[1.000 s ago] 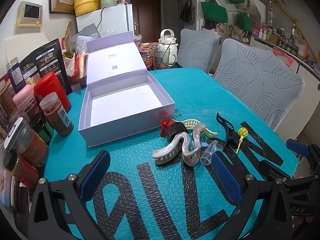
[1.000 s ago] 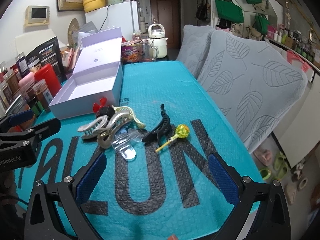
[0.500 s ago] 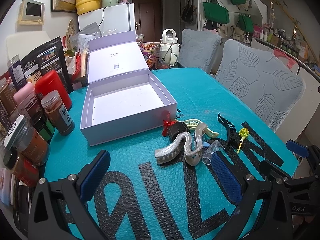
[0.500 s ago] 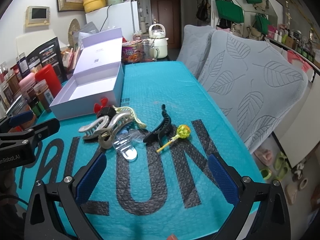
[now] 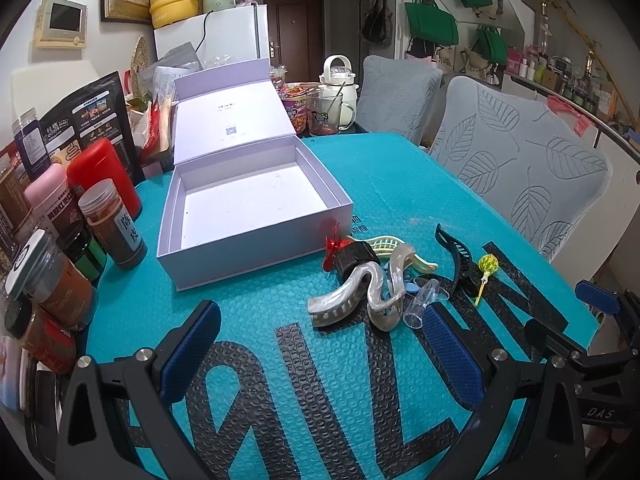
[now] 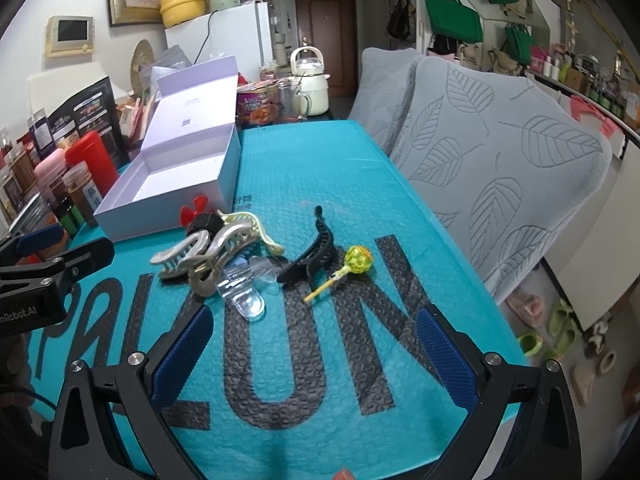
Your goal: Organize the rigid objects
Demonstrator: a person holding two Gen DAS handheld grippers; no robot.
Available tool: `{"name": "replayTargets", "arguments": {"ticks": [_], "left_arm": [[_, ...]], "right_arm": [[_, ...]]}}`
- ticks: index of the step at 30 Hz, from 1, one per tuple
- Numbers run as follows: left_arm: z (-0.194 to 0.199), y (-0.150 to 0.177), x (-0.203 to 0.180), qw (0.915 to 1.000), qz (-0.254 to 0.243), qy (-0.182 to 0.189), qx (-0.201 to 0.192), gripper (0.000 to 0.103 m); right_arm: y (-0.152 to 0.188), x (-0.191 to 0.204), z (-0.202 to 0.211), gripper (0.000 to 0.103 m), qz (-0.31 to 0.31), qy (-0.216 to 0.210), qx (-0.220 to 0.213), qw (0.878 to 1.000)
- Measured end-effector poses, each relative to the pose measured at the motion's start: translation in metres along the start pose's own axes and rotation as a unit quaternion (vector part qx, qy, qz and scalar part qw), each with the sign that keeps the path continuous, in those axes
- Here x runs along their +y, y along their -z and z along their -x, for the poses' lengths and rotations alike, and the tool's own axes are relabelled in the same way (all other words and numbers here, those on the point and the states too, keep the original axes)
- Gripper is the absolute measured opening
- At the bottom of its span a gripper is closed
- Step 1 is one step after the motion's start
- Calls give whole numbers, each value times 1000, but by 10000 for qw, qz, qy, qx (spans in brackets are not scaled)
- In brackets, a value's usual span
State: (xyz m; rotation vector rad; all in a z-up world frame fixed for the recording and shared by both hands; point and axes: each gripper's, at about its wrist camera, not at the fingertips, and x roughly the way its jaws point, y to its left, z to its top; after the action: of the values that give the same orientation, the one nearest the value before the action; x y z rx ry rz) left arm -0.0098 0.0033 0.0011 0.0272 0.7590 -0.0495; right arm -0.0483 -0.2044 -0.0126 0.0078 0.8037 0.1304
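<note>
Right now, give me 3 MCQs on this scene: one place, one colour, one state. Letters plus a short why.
1. Where is the lollipop?
A. in the box
B. on the mat beside the black hair clip
C. in a gripper

2. What colour is the box?
A. pale lilac
B. green
C. orange

3. What state is the right gripper in?
A. shut on a clip
B. shut, holding nothing
C. open, holding nothing

Key: 1 B, it lies on the teal mat right of the clip; 2 A, the walls and the raised lid are lilac; 3 C, its blue pads stand wide apart over bare mat.
</note>
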Motion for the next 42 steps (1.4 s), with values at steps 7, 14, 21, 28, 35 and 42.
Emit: {"name": "replayTargets", "arguments": {"ticks": [7, 14, 21, 28, 35, 42], "left_arm": [[-1, 1, -3, 10000, 3, 58, -6, 103], [-5, 2, -4, 9999, 25, 169, 21, 103], [-15, 7, -7, 9993, -3, 363, 85, 103], [-33, 7, -14, 9977, -172, 616, 220, 103], [-56, -2, -21, 9968, -298, 662, 343, 103], [-81, -10, -29, 9948, -523, 697, 532, 103]], "right_arm": [[2, -2, 0, 103, -26, -13, -17, 10000], [4, -4, -2, 103, -39, -77, 8, 10000], [9, -8, -10, 103, -49, -200, 106, 9997], [14, -17, -20, 103, -145, -304, 222, 9992], [14, -25, -28, 103, -182, -330, 286, 9989], [7, -31, -41, 103, -216, -311, 366, 9986]]}}
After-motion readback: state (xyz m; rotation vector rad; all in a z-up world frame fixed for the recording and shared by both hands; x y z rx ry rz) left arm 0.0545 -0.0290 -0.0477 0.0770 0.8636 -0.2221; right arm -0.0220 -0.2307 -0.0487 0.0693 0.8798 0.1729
